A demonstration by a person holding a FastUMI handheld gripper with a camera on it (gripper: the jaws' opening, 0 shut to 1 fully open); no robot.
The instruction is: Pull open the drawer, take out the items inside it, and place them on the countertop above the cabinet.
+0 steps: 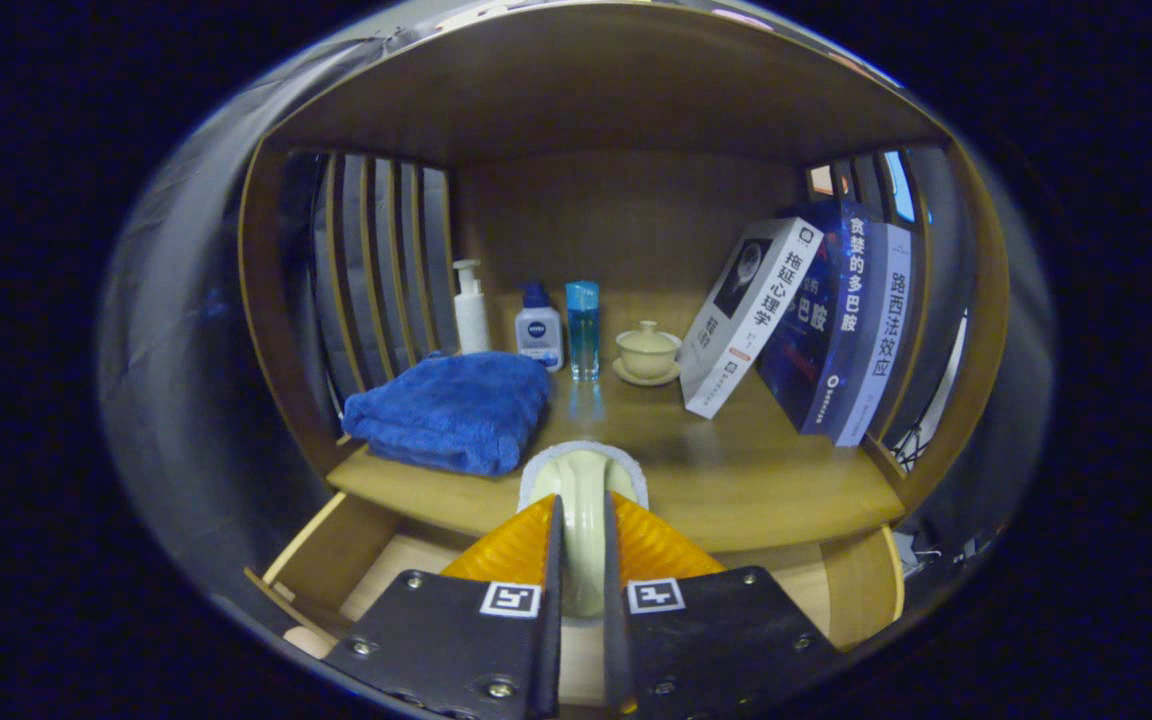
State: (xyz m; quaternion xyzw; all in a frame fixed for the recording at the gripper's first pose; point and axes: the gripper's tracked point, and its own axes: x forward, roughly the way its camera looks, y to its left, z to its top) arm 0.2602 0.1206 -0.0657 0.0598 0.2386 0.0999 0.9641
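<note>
My gripper (583, 525) is shut on a pale cream brush-like item (583, 490) with a white fuzzy head, held upright between both fingers. Its head rises just over the front edge of the wooden countertop (736, 470). Below the fingers the drawer (336, 560) stands pulled open, its light wood interior showing on both sides of the fingers. What else lies in the drawer is hidden by the gripper.
On the countertop: a folded blue towel (451, 410) front left, a white pump bottle (470, 308), a small white bottle (539, 338), a blue bottle (583, 328), a lidded cream cup on a saucer (648, 352), and leaning books (816, 320) at right. Slatted side walls enclose the shelf.
</note>
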